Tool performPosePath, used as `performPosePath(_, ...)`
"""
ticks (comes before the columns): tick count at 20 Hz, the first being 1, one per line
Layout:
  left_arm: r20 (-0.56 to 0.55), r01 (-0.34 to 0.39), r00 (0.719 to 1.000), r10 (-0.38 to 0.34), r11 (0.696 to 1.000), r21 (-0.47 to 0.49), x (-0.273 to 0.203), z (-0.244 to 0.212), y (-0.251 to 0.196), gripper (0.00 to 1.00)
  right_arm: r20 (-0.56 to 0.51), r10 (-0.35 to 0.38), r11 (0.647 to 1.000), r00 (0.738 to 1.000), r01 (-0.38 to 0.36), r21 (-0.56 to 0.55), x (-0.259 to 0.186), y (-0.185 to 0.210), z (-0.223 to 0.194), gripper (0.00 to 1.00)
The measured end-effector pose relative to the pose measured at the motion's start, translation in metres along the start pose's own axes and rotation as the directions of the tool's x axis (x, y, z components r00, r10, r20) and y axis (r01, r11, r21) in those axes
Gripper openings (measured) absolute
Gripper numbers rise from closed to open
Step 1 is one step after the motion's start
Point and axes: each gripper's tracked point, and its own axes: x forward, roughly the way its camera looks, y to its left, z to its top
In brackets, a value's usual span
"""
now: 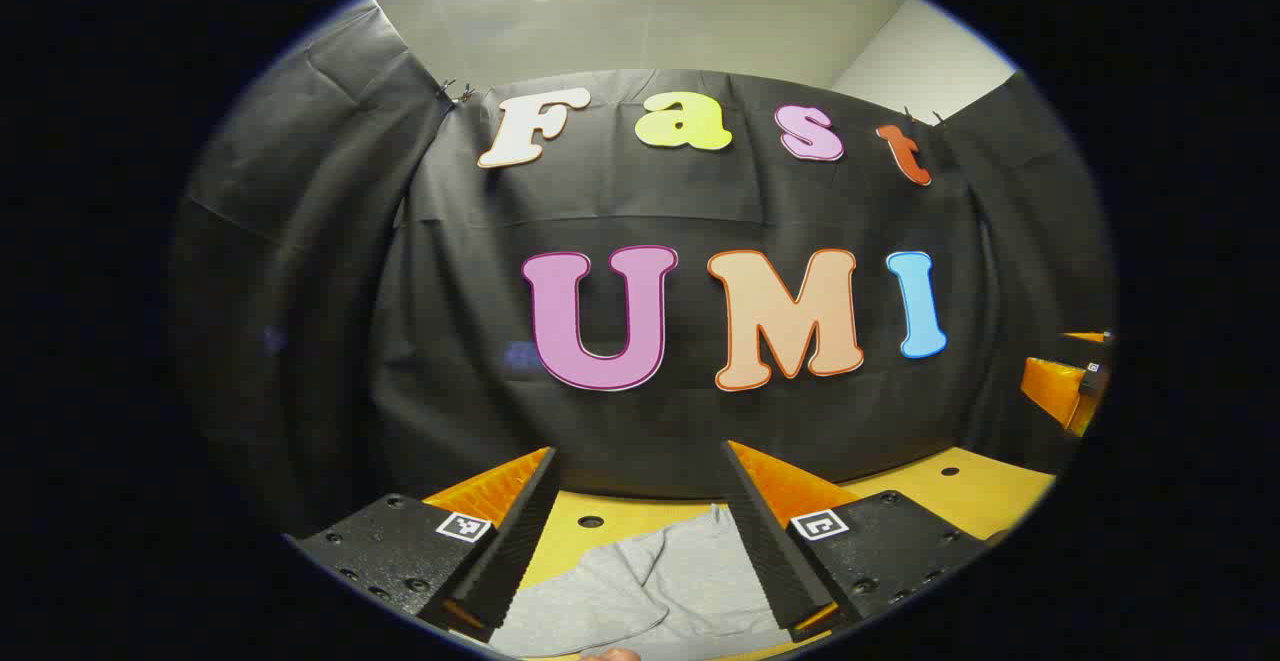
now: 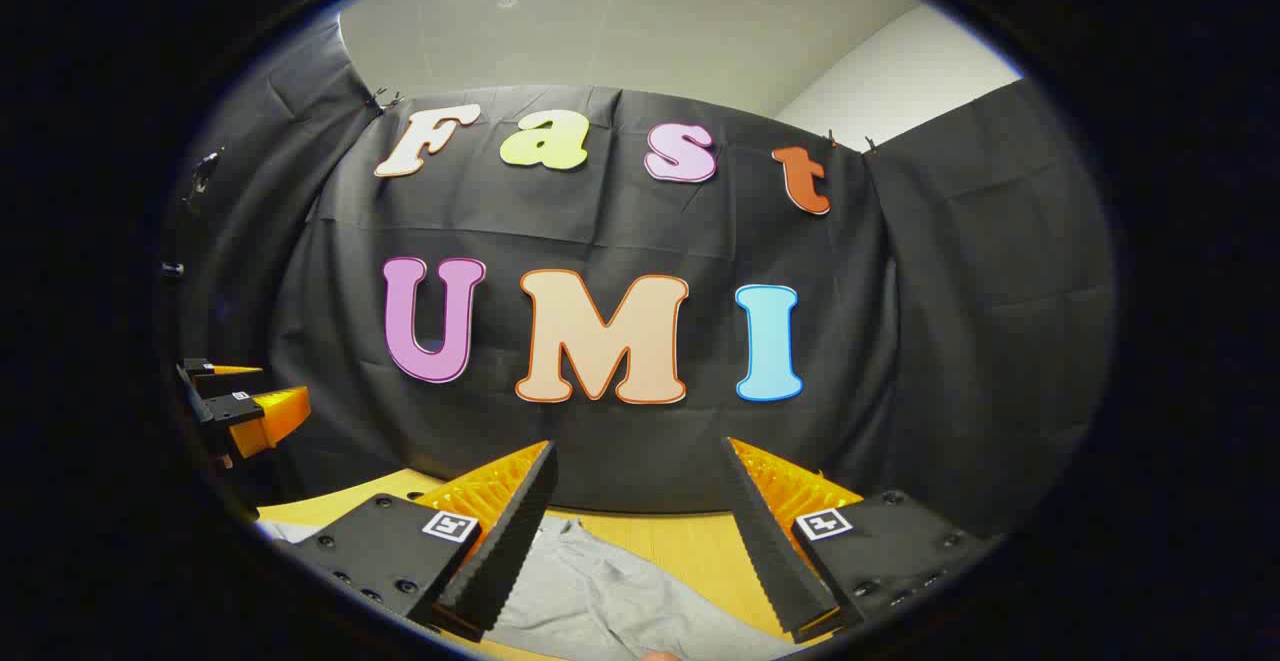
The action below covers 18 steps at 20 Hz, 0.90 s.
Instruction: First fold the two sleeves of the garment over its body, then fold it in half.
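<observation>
My left hand-held gripper (image 1: 640, 531) is held level above the counter with its fingers spread wide and nothing between them. Directly below and just ahead of that gap lies the grey garment (image 1: 655, 586), flat on the yellow counter (image 1: 960, 496), its cloth creased and running back under my camera, so I cannot tell where a sleeve ends or which way its long axis lies. From this side the cloth sits squarely under the opening, slightly toward my right finger.

My right hand-held gripper (image 2: 640, 536) is likewise wide open and empty, hovering at much the same height. In the right gripper view the garment (image 2: 610, 596) lies below and toward my left finger, with bare counter (image 2: 690, 541) beyond it on the right. So I judge the garment lies between my two hands, a little nearer the left one; both must drop downward to reach it.

Farther off, at the left edge of the right gripper view, I see my left hand-held gripper (image 2: 250, 396) raised, and at the right edge of the left gripper view part of my right one (image 1: 1075, 381). Behind everything hangs the black cloth wall (image 2: 950, 321).

No sleeve looks folded yet from here, so I take the first sleeve fold as the step ahead.
</observation>
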Motion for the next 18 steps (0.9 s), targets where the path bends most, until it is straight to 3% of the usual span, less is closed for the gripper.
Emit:
performPosePath(10, -0.009, -0.026, 1.0, 0.026, 0.999, 0.03, -0.008, -0.008, 0.018, 0.93, -0.013, 0.015, 1.0, 1.0, -0.015, -0.002, -0.001, 0.01, -0.002, 1.0)
performPosePath(18, 0.002, 0.005, 1.0, -0.005, 0.998, 0.065, -0.005, -0.008, 0.023, 0.93, -0.016, 0.003, 1.0, 1.0, -0.003, 0.005, -0.001, 0.018, -0.005, 1.0)
